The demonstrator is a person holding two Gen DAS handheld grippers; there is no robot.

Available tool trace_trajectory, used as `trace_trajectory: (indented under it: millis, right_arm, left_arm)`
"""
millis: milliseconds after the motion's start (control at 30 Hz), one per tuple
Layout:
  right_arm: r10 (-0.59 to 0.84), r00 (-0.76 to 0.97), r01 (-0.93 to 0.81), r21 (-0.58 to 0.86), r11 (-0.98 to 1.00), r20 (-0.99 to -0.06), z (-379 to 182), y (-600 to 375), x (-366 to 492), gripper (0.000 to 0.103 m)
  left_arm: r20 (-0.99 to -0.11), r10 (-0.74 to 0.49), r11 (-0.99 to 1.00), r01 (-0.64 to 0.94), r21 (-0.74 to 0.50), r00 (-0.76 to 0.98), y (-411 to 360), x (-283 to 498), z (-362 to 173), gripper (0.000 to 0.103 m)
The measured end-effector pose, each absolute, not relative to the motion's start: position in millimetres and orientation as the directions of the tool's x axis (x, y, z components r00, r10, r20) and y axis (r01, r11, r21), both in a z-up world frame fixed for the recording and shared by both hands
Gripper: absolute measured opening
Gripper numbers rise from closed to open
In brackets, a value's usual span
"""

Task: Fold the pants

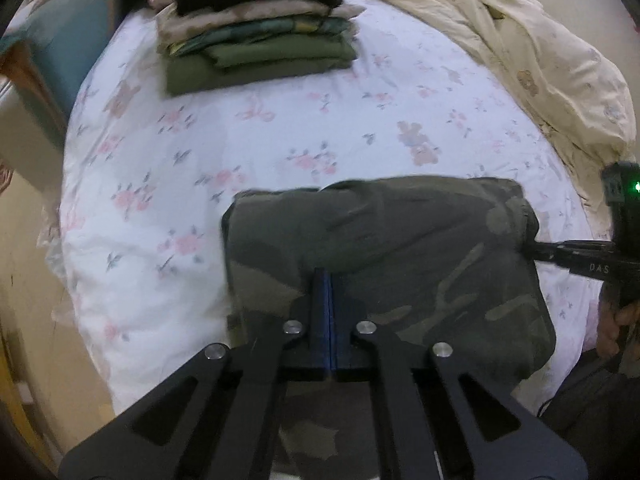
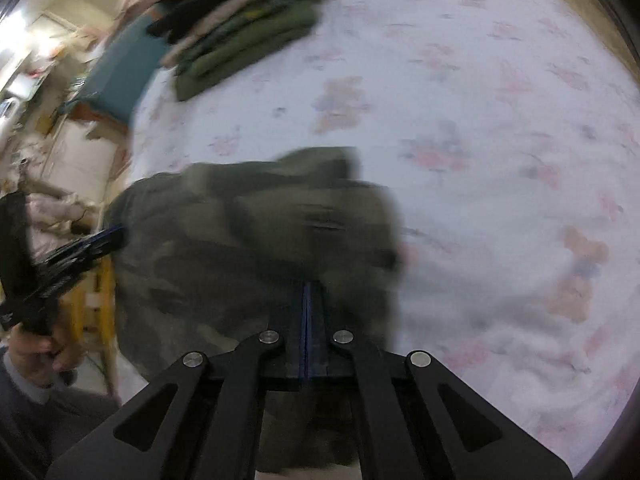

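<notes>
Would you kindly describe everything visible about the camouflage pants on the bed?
The camouflage pants are soft woven fabric in dark olive, brown and grey patches, folded into a thick, roughly rectangular bundle with a rounded far edge. They lie at the near edge of the floral bedsheet. The left tongs look shut on the near fold, and the right tongs are shut at the other side.

Your left gripper (image 1: pixel 329 280) points steeply downward, its blue fingers (image 1: pixel 320 320) pressed flat together with no gap. Your right gripper (image 2: pixel 307 292) tilts down the same way, jaws likewise closed. Each hand (image 2: pixel 38 350) wraps a grip from below; your right hand (image 1: pixel 618 326) sits at the frame edge.
</notes>
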State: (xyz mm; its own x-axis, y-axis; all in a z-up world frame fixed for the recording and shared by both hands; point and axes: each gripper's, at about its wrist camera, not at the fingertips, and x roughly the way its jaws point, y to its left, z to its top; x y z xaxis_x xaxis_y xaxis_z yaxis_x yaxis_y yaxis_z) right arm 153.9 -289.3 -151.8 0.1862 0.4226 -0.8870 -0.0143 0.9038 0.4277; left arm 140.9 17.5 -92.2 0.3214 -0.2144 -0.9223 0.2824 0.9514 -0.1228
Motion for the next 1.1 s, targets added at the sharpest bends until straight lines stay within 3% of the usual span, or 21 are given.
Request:
trace_trajectory:
  millis: [67, 100, 133, 200, 233, 267, 300, 333, 367, 433, 567, 733, 800, 867, 933, 1033, 1100]
  right_arm:
    - [0.301, 0.195, 0.023, 0.312, 0.95, -0.933, -155.7, -305.8, 148.2, 0.002]
    - [0.34, 0.182, 0.064, 0.357, 0.932, -0.922, -160.4, -316.3, 145.2, 0.002]
    - [0.417, 0.183, 0.107, 0.439, 0.892, -0.891, -162.7, -328.1, 142.2, 0.002]
    - [0.474, 0.226, 0.13, 0.509, 0.851, -0.851, -154.6, -341.0, 135.0, 0.007]
    - [0.475, 0.242, 0.131, 0.514, 0.848, -0.846, -150.0, -342.6, 131.7, 0.007]
    - [0.49, 0.256, 0.131, 0.532, 0.836, -0.833, -145.8, -343.5, 128.5, 0.008]
    - [0.517, 0.269, 0.131, 0.563, 0.816, -0.813, -142.7, -343.9, 125.1, 0.014]
    - [0.531, 0.273, 0.131, 0.578, 0.806, -0.802, -141.6, -341.3, 124.1, 0.021]
    - [0.542, 0.272, 0.132, 0.589, 0.797, -0.795, -141.7, -340.5, 123.2, 0.056]
    - [0.561, 0.28, 0.143, 0.611, 0.778, -0.779, -143.3, -336.5, 122.3, 0.103]
    - [0.614, 0.241, 0.126, 0.652, 0.748, -0.751, -156.6, -321.7, 124.8, 0.103]
    - [0.647, 0.191, 0.091, 0.67, 0.737, -0.738, -172.6, -306.8, 124.8, 0.103]
    - [0.646, 0.168, 0.06, 0.662, 0.747, -0.745, -176.1, -299.1, 126.1, 0.103]
    - [0.635, 0.152, 0.043, 0.647, 0.761, -0.757, -180.7, -293.3, 127.9, 0.103]
    - [0.632, 0.139, 0.037, 0.642, 0.766, -0.762, -186.4, -288.0, 129.0, 0.103]
    - [0.635, 0.122, 0.043, 0.643, 0.764, -0.763, -199.1, -285.1, 127.7, 0.103]
    - [0.642, 0.109, 0.06, 0.65, 0.757, -0.759, -210.7, -285.1, 127.0, 0.103]
  left_arm:
    - [-0.932, -0.088, 0.97, 0.242, -0.001, 0.35, 28.6, 135.4, -97.2, 0.002]
    - [-0.939, -0.043, 0.975, 0.218, 0.035, 0.343, 33.6, 134.4, -100.3, 0.002]
    - [-0.948, -0.024, 0.983, 0.182, 0.036, 0.317, 43.2, 133.3, -103.3, 0.002]
    - [-0.947, -0.117, 0.988, 0.132, -0.081, 0.298, 62.4, 126.5, -99.8, 0.007]
    - [-0.943, -0.157, 0.985, 0.119, -0.127, 0.294, 67.9, 123.4, -97.5, 0.019]
    - [-0.938, -0.184, 0.981, 0.108, -0.158, 0.295, 72.2, 119.5, -94.6, 0.041]
    - [-0.93, -0.191, 0.981, 0.091, -0.171, 0.313, 76.4, 114.2, -91.1, 0.053]
    - [-0.923, -0.189, 0.982, 0.072, -0.175, 0.336, 79.9, 109.7, -88.6, 0.077]
    - [-0.916, -0.194, 0.981, 0.056, -0.186, 0.352, 84.1, 106.5, -87.7, 0.091]
    - [-0.916, -0.211, 0.977, 0.031, -0.213, 0.341, 89.3, 103.6, -93.9, 0.096]
    - [-0.927, -0.291, 0.955, 0.014, -0.296, 0.235, 91.8, 110.7, -115.1, 0.096]
    - [-0.849, -0.357, 0.921, -0.004, -0.39, 0.39, 107.2, 113.9, -82.4, 0.099]
    - [-0.837, -0.43, 0.897, 0.059, -0.437, 0.338, 94.8, 121.6, -84.0, 0.102]
    - [-0.854, -0.423, 0.906, 0.127, -0.404, 0.303, 74.4, 123.9, -89.4, 0.102]
    - [-0.907, -0.336, 0.938, 0.182, -0.297, 0.253, 53.8, 123.7, -110.3, 0.102]
    - [-0.947, -0.313, 0.931, 0.219, -0.291, 0.076, 39.0, 121.2, -158.6, 0.102]
    - [-0.947, -0.308, 0.93, 0.241, -0.279, 0.092, 37.4, 115.0, -166.6, 0.103]
